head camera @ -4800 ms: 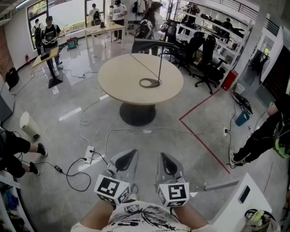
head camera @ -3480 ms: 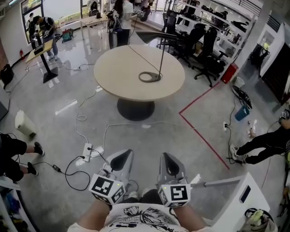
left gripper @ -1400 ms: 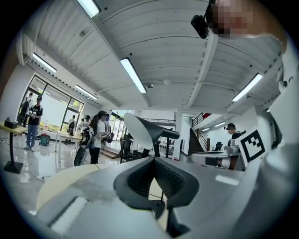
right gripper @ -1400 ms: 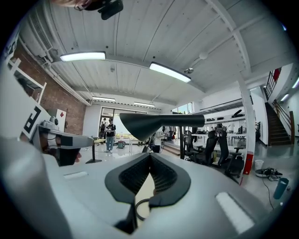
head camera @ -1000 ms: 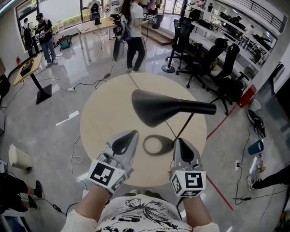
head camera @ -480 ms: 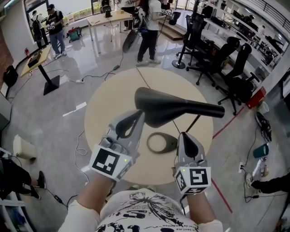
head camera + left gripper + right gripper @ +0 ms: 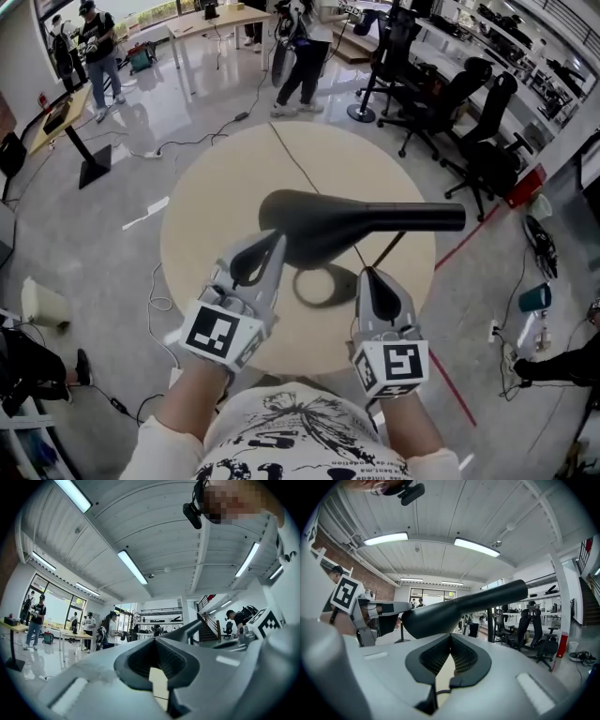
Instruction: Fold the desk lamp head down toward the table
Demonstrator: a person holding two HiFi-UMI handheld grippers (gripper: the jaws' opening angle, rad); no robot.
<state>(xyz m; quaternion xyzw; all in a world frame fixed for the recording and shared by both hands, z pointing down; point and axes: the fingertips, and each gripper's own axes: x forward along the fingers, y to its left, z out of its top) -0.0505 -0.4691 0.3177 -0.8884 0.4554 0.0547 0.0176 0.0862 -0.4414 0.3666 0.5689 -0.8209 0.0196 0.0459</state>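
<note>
Left gripper (image 7: pixel 265 251) and right gripper (image 7: pixel 368 277) are being held by the black tapered lamp head (image 7: pixel 366 221), likely for pushing it down. Both sets of jaws are being held closed together, empty.

Round table (image 7: pixel 211 202): beige top, seen from above. Dark ring-shaped lamp base (image 7: pixel 319 292) rests on top, toward near right edge, partly covered from this angle. Thin dark cord (image 7: pixel 296 159) runs across top from far edge toward base. Table stands on glossy grey floor (image 7: pixel 103 234). On floor: white cable (image 7: pixel 153 302) looping just left of table; red line (image 7: pixel 461 400) at near right; black office chairs (image 7: pixel 487 150) beyond table, right; white bin (image 7: pixel 42 302) far left.
</note>
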